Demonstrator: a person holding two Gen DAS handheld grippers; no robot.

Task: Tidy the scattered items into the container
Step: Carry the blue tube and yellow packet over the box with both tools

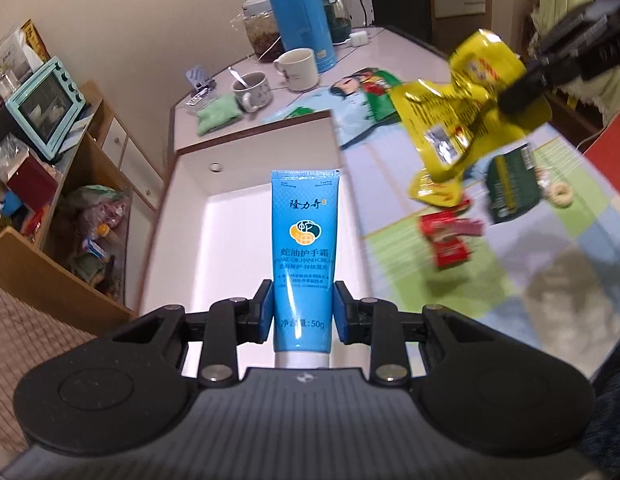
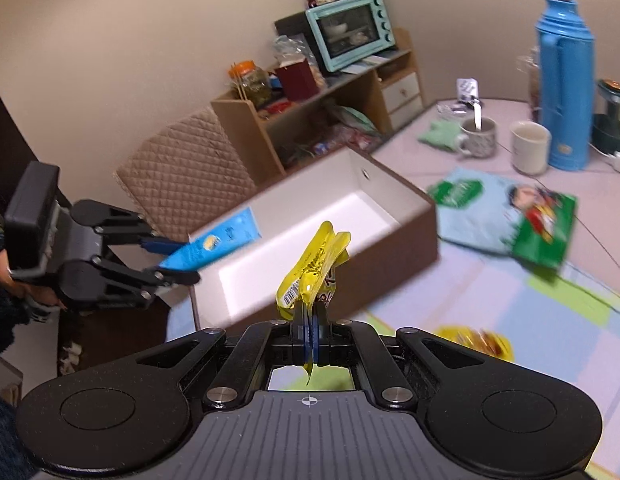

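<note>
My left gripper (image 1: 304, 310) is shut on a blue hand cream tube (image 1: 304, 256), held over the near end of the open white-lined box (image 1: 190, 184). In the right wrist view the same tube (image 2: 214, 246) pokes over the box's left rim (image 2: 393, 184). My right gripper (image 2: 311, 338) is shut on a crumpled yellow snack packet (image 2: 315, 266), held in the air just short of the box. The left wrist view shows that packet (image 1: 465, 108) hanging above the table. Red wrappers (image 1: 449, 238), a dark green packet (image 1: 511, 188) and another yellow packet (image 1: 437, 192) lie on the checked cloth.
A blue thermos (image 2: 565, 84), two mugs (image 2: 529, 146), a green pouch (image 2: 439, 134) and a large cartoon snack bag (image 2: 509, 216) sit on the table beyond the box. A shelf with a teal oven (image 2: 349, 30) and a quilted chair (image 2: 182, 176) stand left of the table.
</note>
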